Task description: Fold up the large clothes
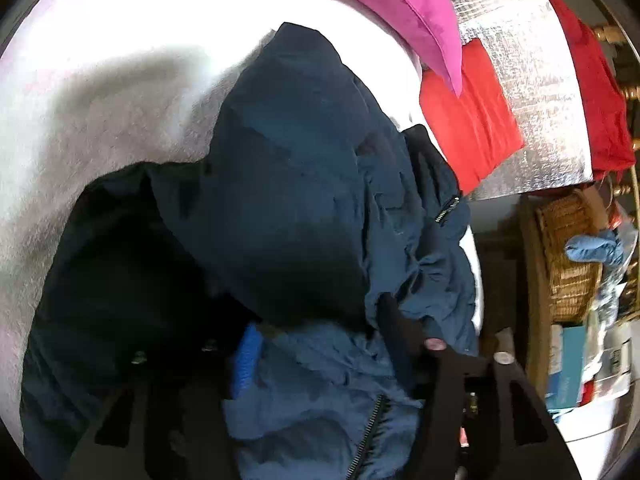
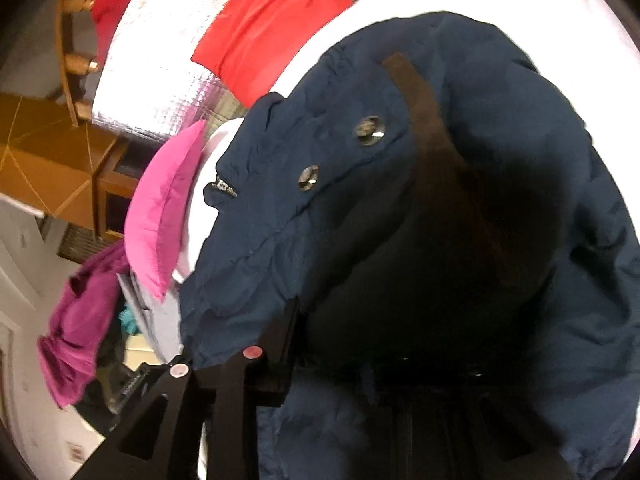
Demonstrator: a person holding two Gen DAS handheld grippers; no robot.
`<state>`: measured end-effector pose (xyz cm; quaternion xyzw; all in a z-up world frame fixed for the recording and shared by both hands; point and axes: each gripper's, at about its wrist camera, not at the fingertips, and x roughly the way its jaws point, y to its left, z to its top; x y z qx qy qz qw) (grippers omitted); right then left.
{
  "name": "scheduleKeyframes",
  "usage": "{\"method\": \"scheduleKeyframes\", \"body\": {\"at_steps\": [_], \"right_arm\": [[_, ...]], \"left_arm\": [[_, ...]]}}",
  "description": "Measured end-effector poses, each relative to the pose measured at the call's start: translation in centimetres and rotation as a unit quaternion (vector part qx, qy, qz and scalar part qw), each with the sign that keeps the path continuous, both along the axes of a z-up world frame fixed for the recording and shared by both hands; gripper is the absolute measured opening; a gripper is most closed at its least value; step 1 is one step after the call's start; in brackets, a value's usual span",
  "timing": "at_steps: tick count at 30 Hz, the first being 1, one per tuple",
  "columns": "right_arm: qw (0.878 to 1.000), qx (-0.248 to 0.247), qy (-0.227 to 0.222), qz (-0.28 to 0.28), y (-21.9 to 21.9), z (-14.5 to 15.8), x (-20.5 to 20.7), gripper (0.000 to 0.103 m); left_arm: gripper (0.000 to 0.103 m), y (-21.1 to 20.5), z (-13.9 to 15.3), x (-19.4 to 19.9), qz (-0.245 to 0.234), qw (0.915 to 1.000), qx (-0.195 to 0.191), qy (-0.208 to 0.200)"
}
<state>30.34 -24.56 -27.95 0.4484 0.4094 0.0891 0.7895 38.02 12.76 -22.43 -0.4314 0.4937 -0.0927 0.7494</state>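
A big navy padded jacket (image 1: 300,160) lies heaped on a white bed surface (image 1: 100,100), with a zip and metal snaps (image 2: 368,125) showing. In the left wrist view it fills the middle and drapes over my left gripper (image 1: 320,344). The blue pad (image 1: 248,360) and the black right finger (image 1: 400,340) stand apart with loose jacket cloth between them. In the right wrist view the jacket (image 2: 520,160) covers most of my right gripper (image 2: 380,340). Only its left finger (image 2: 284,332) shows, at the jacket's edge, so its jaws cannot be judged.
A pink padded piece (image 1: 400,0) (image 2: 164,208) and a red cloth (image 1: 468,120) (image 2: 264,20) lie beyond the jacket, on a silver foil sheet (image 1: 532,80). A wicker basket (image 1: 568,248) stands off the bed's edge. A magenta garment (image 2: 80,332) hangs at the left.
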Motion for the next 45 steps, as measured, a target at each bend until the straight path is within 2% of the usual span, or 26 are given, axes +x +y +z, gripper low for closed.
{"method": "scheduleKeyframes", "body": {"at_steps": [1, 2, 7, 8, 9, 10, 11, 13, 15, 18, 20, 21, 22, 24, 27, 30, 31, 32, 33, 34, 37, 39, 43, 45], "right_arm": [[1.0, 0.018, 0.002, -0.009, -0.7, 0.0, -0.2, 0.046], [0.999, 0.047, 0.0, -0.027, -2.0, -0.1, -0.7, 0.049], [0.986, 0.121, 0.001, -0.113, -6.9, -1.9, -2.2, 0.049], [0.981, 0.147, 0.001, -0.124, -7.4, -2.6, -2.1, 0.045], [0.978, 0.159, 0.001, -0.132, -7.7, -3.0, -2.0, 0.041], [0.978, 0.154, -0.001, -0.139, -7.7, -3.1, -1.9, 0.036], [0.98, 0.142, -0.004, -0.138, -7.8, -2.9, -1.9, 0.03], [0.987, 0.084, -0.02, -0.136, -7.2, -1.4, -1.7, 0.024], [0.99, 0.027, -0.048, -0.132, -6.4, 0.8, -1.8, 0.023], [0.987, -0.02, -0.082, -0.134, -6.2, 2.8, -2.2, 0.023], [0.989, -0.042, -0.054, -0.128, -6.4, 2.0, -1.7, 0.023], [0.991, -0.046, -0.021, -0.122, -6.4, 0.8, -1.2, 0.023], [0.993, -0.033, 0.0, -0.116, -6.6, -0.3, -0.8, 0.023], [0.993, -0.013, -0.003, -0.119, -7.2, -0.5, -1.0, 0.024], [0.994, -0.012, 0.0, -0.108, -7.5, 0.2, -1.3, 0.027], [0.995, -0.018, 0.002, -0.095, -8.5, 0.2, -2.5, 0.04], [0.996, -0.019, 0.0, -0.092, -8.8, 0.3, -3.0, 0.052], [0.995, -0.024, -0.002, -0.093, -9.1, 0.6, -3.8, 0.062], [0.995, -0.026, -0.008, -0.096, -9.4, 0.7, -4.6, 0.063], [0.995, -0.029, -0.017, -0.098, -9.7, 0.8, -5.6, 0.063], [0.995, -0.036, -0.047, -0.082, -9.7, 1.7, -8.4, 0.063], [0.995, -0.043, -0.062, -0.066, -8.3, 2.2, -10.4, 0.059], [0.991, -0.11, -0.073, -0.013, -5.6, 2.6, -14.0, 0.04], [0.988, -0.137, -0.067, 0.02, -4.2, 2.1, -15.6, 0.038]], "left_arm": [[0.065, 0.6, 0.0, -0.2, 0.002, 1.0, -0.008, 0.0], [0.065, 1.2, -0.1, -0.6, 0.006, 0.9999, -0.012, -0.001], [0.063, 3.1, -0.4, -0.9, 0.04, 0.9987, -0.028, -0.016], [0.062, 3.0, -0.6, -0.8, 0.038, 0.9987, -0.029, -0.016], [0.047, 2.7, -0.9, -0.7, 0.036, 0.9988, -0.029, -0.017], [0.035, 2.4, -1.1, -0.6, 0.031, 0.9991, -0.024, -0.015], [0.034, 2.6, -1.2, -0.7, 0.031, 0.9993, -0.018, -0.015], [0.025, 2.9, -0.6, -1.3, 0.033, 0.9988, -0.022, -0.029], [0.023, 2.7, 0.7, -1.4, 0.032, 0.9978, -0.022, -0.053], [0.023, 2.3, 1.8, -1.7, 0.024, 0.9972, 0.011, -0.07], [0.023, 2.2, 0.9, -1.5, 0.019, 0.9982, 0.032, -0.046], [0.024, 2.0, 0.0, -1.2, 0.014, 0.9988, 0.038, -0.027], [0.024, 2.1, -0.7, -1.1, 0.014, 0.9994, 0.028, -0.014], [0.027, 2.4, -0.3, -1.1, 0.016, 0.9996, 0.022, -0.007], [0.037, 2.7, 0.8, -1.7, 0.005, 0.9988, 0.048, -0.003], [0.049, 2.7, 1.4, -2.6, -0.016, 0.9981, 0.06, -0.004], [0.051, 2.7, 1.6, -3.2, -0.025, 0.9972, 0.07, -0.007], [0.052, 2.6, 2.1, -4.0, -0.035, 0.9957, 0.085, -0.013], [0.058, 2.6, 2.1, -4.8, -0.041, 0.9941, 0.099, -0.017], [0.066, 2.5, 2.5, -6.0, -0.051, 0.9903, 0.128, -0.019], [0.067, 1.9, 3.3, -8.6, -0.067, 0.9776, 0.197, -0.034], [0.067, 1.8, 4.0, -10.9, -0.076, 0.9679, 0.234, -0.05], [0.068, 2.1, 4.5, -15.6, -0.075, 0.9532, 0.286, -0.063], [0.068, 2.2, 4.3, -18.1, -0.082, 0.9441, 0.313, -0.064]]}}
